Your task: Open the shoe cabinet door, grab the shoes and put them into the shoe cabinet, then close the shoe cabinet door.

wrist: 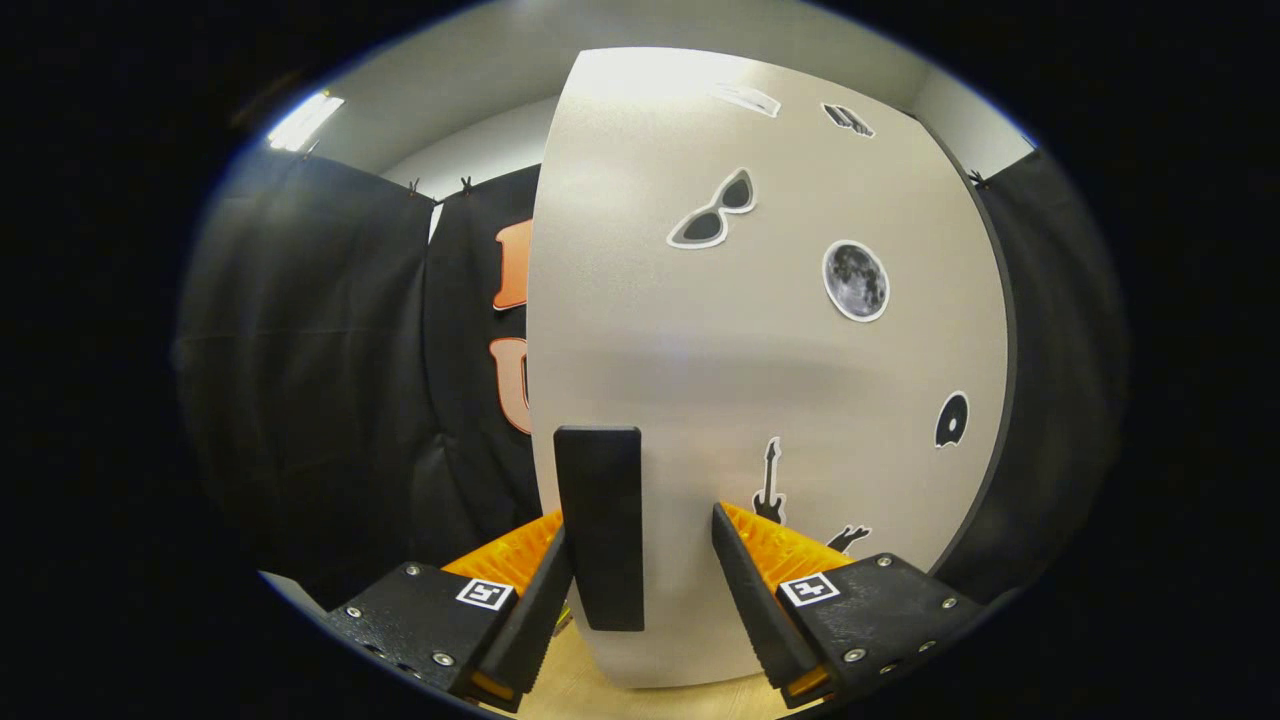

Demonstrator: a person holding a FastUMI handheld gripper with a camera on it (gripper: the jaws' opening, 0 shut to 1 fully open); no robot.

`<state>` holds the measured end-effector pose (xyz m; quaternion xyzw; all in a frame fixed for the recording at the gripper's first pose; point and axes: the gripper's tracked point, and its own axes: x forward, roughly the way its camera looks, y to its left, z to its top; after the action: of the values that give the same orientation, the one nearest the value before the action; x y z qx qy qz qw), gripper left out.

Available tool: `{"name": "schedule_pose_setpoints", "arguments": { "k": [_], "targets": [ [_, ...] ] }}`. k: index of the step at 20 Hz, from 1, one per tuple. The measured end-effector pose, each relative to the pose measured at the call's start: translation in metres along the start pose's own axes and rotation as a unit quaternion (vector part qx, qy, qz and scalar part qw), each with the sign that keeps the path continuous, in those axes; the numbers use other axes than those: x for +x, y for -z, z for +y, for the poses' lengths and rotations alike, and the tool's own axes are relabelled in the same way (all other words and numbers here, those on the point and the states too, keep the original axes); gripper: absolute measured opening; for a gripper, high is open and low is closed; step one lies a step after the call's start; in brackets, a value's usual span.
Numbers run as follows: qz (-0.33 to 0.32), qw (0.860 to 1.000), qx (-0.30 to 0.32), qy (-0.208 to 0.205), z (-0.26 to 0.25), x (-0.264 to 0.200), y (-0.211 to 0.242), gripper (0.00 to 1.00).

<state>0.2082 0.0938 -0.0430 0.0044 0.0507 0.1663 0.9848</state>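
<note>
Just spread, hand-held gripper (640, 580) brackets door handle (598, 527) — unclamped.

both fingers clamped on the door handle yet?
No. The handle lies against the left finger, but a clear gap separates it from the right finger of the gripper.

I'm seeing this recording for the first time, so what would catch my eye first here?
The pale shoe cabinet door looms right ahead, dotted with stickers: sunglasses, a moon, a guitar. Its black handle stands upright between the fingers of the open gripper, close against one finger and apart from the other.
</note>
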Motion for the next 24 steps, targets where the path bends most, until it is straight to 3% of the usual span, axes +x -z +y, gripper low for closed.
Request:
{"name": "schedule_pose_setpoints", "arguments": {
  "k": [9, 14, 24],
  "targets": [
    [-0.004, 0.999, -0.007, 0.032, 0.002, -0.002, -0.007, 0.83],
    [-0.01, 0.999, -0.006, 0.037, 0.001, -0.031, -0.017, 0.84],
    [-0.009, 0.996, -0.002, 0.084, -0.021, -0.099, -0.012, 0.85]
  ]
}}
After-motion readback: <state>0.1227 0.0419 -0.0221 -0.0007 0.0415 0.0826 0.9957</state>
